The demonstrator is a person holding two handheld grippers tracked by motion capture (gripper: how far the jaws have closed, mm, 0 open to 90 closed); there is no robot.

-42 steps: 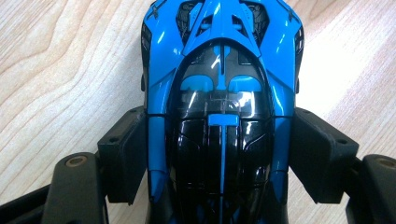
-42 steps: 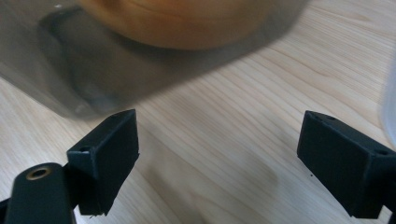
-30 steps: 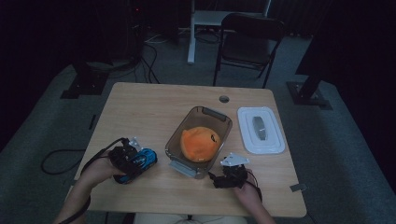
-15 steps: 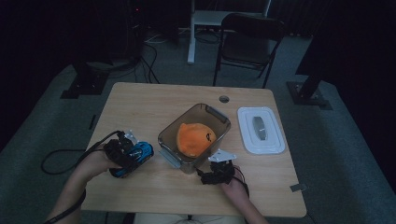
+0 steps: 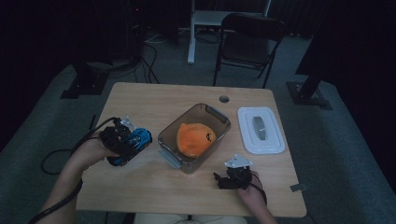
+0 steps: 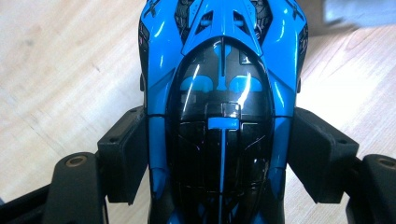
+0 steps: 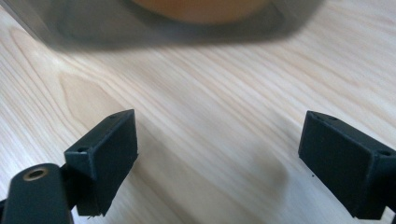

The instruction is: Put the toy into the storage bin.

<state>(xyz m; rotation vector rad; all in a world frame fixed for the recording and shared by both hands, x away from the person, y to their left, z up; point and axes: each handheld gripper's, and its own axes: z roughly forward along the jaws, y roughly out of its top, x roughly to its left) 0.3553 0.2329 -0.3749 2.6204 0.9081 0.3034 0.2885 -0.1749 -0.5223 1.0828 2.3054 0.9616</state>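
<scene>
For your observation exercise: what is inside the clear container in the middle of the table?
The clear container holds an orange object with a small dark mark on top. Whatever lies beneath it is covered. The white lid sits apart on the table.

Toy car (image 5: 132, 143) left of container (image 5: 194, 137), lid (image 5: 260, 129) right.

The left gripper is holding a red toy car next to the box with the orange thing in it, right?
Not quite: the toy car is blue, not red, as the left gripper view shows. The left gripper does hold it, beside the box with the orange thing inside.
</scene>
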